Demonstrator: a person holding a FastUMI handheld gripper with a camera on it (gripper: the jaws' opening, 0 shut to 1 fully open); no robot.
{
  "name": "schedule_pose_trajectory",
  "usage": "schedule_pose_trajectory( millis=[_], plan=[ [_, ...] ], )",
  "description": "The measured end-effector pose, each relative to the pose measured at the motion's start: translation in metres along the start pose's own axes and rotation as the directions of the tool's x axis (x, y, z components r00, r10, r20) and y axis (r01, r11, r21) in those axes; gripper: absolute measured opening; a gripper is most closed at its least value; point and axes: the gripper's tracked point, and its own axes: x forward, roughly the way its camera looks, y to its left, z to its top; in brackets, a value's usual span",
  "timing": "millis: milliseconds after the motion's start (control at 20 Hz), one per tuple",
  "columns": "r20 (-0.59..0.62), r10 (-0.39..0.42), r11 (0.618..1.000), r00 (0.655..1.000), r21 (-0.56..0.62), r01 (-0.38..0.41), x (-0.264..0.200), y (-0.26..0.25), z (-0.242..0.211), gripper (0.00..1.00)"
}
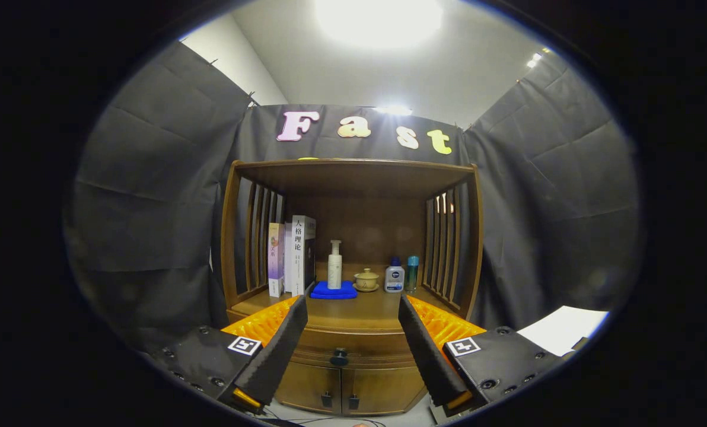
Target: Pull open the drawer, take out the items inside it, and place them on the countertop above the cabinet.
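A wooden cabinet (353,332) stands straight ahead, some way off. Its drawer (353,350) sits shut under the countertop (359,311), with a dark round knob (338,357) at its middle. My gripper (353,303) is open, its two fingers spread wide with nothing between them. The knob shows in the gap between the fingers, beyond the tips and lower. What lies inside the drawer is hidden.
On the countertop stand upright books (294,256), a white pump bottle (334,265) on a folded blue cloth (333,290), a small lidded cup (366,279) and two small bottles (401,274). Slatted sides and a top shelf (353,169) enclose it. Two lower doors (344,388) sit below the drawer.
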Motion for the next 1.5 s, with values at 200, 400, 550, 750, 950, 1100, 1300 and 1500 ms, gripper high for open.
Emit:
schedule_pose_trajectory(
  millis=[200,400,550,750,950,1100,1300,1500],
  plan=[
    [-0.012,0.002,1.0,1.0,0.004,-0.002,0.001,0.0,-0.006,0.97],
    [-0.009,-0.005,1.0,1.0,0.011,0.005,0.0,-0.005,-0.004,0.98],
    [-0.014,-0.009,1.0,1.0,0.014,0.009,0.001,-0.007,-0.007,0.97],
    [-0.017,-0.018,1.0,1.0,0.01,0.019,0.007,-0.009,-0.009,0.98],
    [-0.029,-0.012,1.0,1.0,0.006,0.012,0.016,-0.002,-0.017,0.98],
    [-0.056,-0.002,1.0,0.998,0.01,0.002,0.026,0.004,-0.034,0.97],
    [-0.111,0.013,1.0,0.994,0.009,-0.012,0.044,0.012,-0.05,0.98],
    [-0.139,0.016,1.0,0.99,0.014,-0.014,0.054,0.02,-0.074,0.98]
  ],
)
